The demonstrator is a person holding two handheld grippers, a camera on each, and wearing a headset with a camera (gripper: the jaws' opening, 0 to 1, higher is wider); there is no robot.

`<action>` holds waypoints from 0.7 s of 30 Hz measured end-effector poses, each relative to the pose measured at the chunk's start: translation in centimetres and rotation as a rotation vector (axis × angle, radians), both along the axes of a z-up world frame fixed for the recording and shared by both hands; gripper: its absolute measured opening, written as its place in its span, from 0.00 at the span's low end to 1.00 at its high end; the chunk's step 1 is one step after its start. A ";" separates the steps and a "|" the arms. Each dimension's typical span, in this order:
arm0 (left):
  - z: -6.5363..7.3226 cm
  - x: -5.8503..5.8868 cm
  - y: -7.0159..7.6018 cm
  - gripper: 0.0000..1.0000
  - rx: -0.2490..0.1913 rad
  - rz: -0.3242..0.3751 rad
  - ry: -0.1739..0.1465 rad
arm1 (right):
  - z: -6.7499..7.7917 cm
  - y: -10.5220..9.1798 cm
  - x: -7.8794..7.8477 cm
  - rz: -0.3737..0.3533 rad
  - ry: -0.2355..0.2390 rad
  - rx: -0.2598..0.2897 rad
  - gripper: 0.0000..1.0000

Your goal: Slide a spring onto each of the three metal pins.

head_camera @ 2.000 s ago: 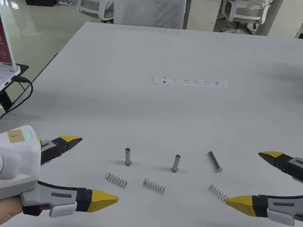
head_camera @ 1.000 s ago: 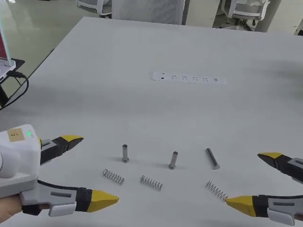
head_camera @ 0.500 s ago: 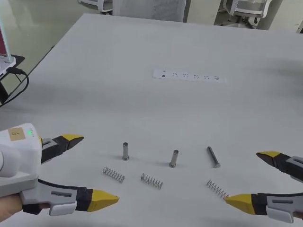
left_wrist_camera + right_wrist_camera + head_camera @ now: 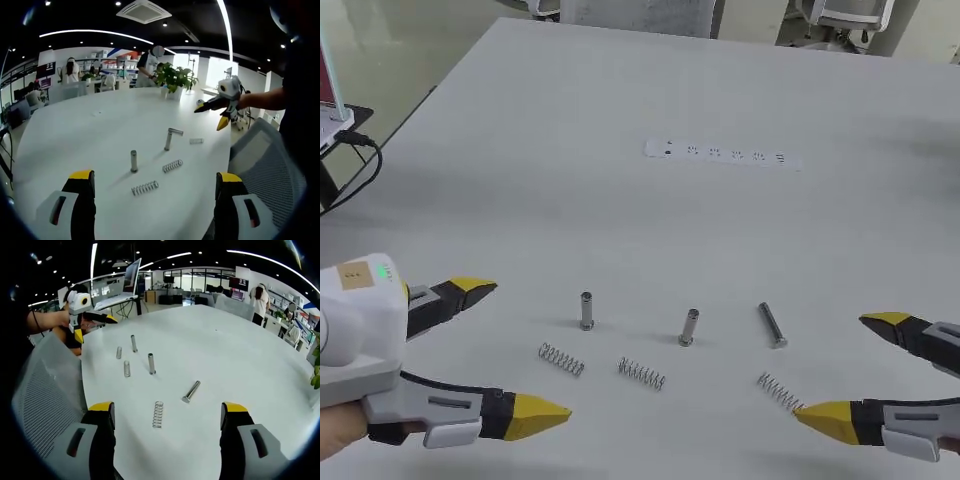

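**Three pins bare, three springs loose**

Count: three metal pins, three coil springs, two grippers.

- The left pin [image 4: 586, 310] and middle pin [image 4: 689, 327] stand upright. The right pin [image 4: 771, 325] lies flat.
- The left spring [image 4: 561, 360], middle spring [image 4: 641, 374] and right spring [image 4: 779, 392] each lie on the table [image 4: 620, 220], near their pin but apart from it.
- The left gripper [image 4: 515, 350] is at the near left, pointing inward at the row. Its jaws are spread wide and hold nothing.
- The right gripper [image 4: 848, 367] mirrors it at the near right, also gaping and empty. Its nearer tip is just beside the right spring.
- The pins are smooth, silvery cylinders.
- The springs are thin wire.
- The jaws are black with yellow tips.
- The tabletop is matte pale grey, with a white power strip [image 4: 722, 154] lying farther back.
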State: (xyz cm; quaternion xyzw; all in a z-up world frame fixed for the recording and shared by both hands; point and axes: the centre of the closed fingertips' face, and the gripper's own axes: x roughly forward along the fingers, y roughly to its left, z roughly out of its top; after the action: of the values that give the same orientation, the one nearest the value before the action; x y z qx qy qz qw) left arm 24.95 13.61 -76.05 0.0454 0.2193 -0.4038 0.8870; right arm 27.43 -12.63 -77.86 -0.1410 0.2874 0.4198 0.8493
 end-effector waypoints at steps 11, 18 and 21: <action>-0.1 -0.4 0.0 0.98 0.002 -0.002 -0.002 | -0.1 0.7 0.3 -0.001 0.039 0.014 0.84; -0.2 -0.6 0.1 0.98 0.004 -0.006 0.006 | -0.5 0.5 1.1 0.008 0.059 -0.018 0.81; -0.3 -0.7 0.1 0.98 0.006 -0.005 0.009 | -0.6 0.6 1.8 0.005 0.059 -0.036 0.80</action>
State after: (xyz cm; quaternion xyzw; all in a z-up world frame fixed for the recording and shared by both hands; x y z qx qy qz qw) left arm 24.29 13.68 -76.34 0.0469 0.2244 -0.4056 0.8848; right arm 29.20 -12.07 -78.43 -0.1443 0.3195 0.4209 0.8366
